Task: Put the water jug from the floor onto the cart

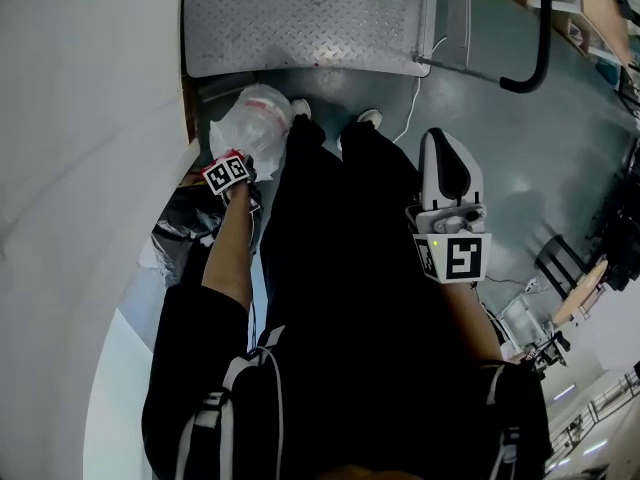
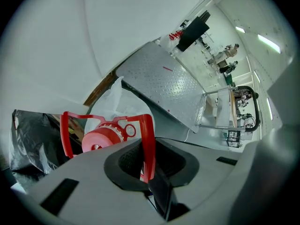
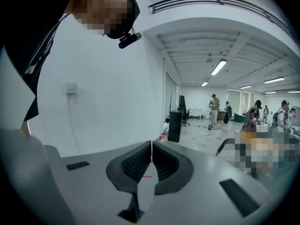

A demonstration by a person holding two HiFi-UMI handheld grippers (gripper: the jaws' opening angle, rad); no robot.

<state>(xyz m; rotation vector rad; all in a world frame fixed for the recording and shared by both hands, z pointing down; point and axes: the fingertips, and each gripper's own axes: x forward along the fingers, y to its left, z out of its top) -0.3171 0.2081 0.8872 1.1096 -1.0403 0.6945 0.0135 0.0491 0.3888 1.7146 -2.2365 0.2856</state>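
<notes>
- I see the cart deck [image 1: 310, 18] with its near edge just beyond the jug [image 1: 255, 123]. The wall [image 1: 80, 118] is tight on the left with a black bag [image 1: 185, 223] against it, and there's open floor [image 1: 560, 148] to the right.
- Jug isn't on the cart; it's between the wall and the person's shoes [image 1: 298, 108].
- Left gripper [image 2: 149, 170] points steeply down, jaws narrow, clamped on the jug's red handle [image 2: 148, 135].
- Right gripper [image 3: 151, 161] is held near level off to the right, jaws closed, empty.
</notes>
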